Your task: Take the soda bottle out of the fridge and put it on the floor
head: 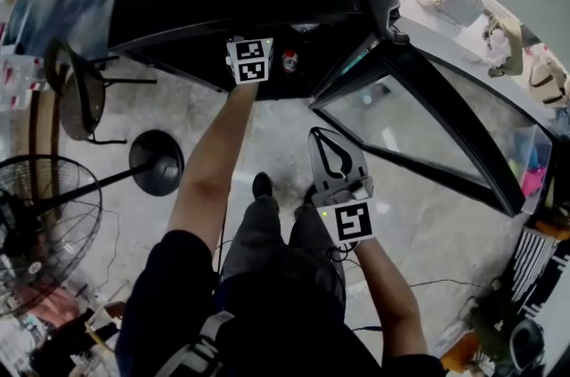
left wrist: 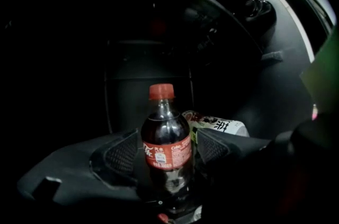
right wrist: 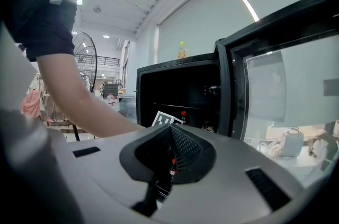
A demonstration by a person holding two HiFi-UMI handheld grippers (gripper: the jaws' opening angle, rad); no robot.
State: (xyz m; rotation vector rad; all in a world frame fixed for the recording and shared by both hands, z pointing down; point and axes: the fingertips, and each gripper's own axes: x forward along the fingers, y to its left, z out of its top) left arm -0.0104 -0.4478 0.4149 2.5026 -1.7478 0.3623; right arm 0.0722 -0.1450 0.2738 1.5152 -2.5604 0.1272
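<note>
Soda bottle point(left wrist: 165, 138) stood untouched between the left gripper's point(left wrist: 167, 148) wide-apart jaws, base lost in darkness. The right gripper's point(right wrist: 171, 135) jaws met, empty.

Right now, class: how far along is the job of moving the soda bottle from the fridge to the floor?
Done: the fridge door stands open and the left claw is inside, jaws apart either side of the upright soda bottle. In hand: the grasp; pads not yet pressing. Left: close, lift out, set it on the floor. The right claw hangs outside, shut, empty.
</note>
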